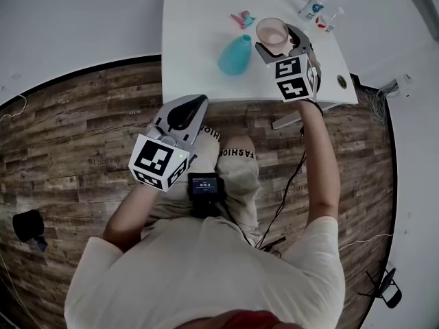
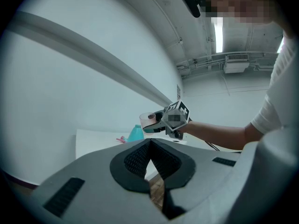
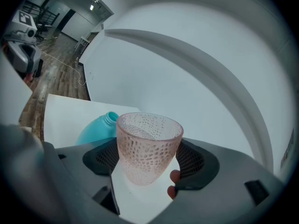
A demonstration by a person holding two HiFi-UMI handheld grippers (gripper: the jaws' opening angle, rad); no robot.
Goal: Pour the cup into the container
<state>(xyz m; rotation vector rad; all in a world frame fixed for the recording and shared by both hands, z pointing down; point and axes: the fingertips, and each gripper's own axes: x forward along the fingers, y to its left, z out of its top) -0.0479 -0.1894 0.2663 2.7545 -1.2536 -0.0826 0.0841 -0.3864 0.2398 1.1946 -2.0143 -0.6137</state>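
Observation:
A pink dimpled translucent cup (image 1: 274, 31) (image 3: 148, 146) stands upright in the air, with my right gripper (image 1: 280, 41) (image 3: 148, 158) shut on its lower body. It hangs over the white table (image 1: 199, 81), just right of a teal bottle-shaped container (image 1: 235, 55) (image 3: 96, 127) with an open neck. My left gripper (image 1: 184, 112) (image 2: 150, 143) is off the table's near edge, above the wooden floor, shut with nothing between its pads. The left gripper view shows the cup (image 2: 149, 119) and the container (image 2: 136, 133) far ahead. I cannot see what the cup holds.
Two small bottles (image 1: 312, 7) (image 1: 329, 19) stand at the table's far right corner. A small pink and teal item (image 1: 241, 19) lies behind the container. A cable hole (image 1: 341, 81) is at the table's right edge. A black object (image 1: 27, 225) lies on the floor at left.

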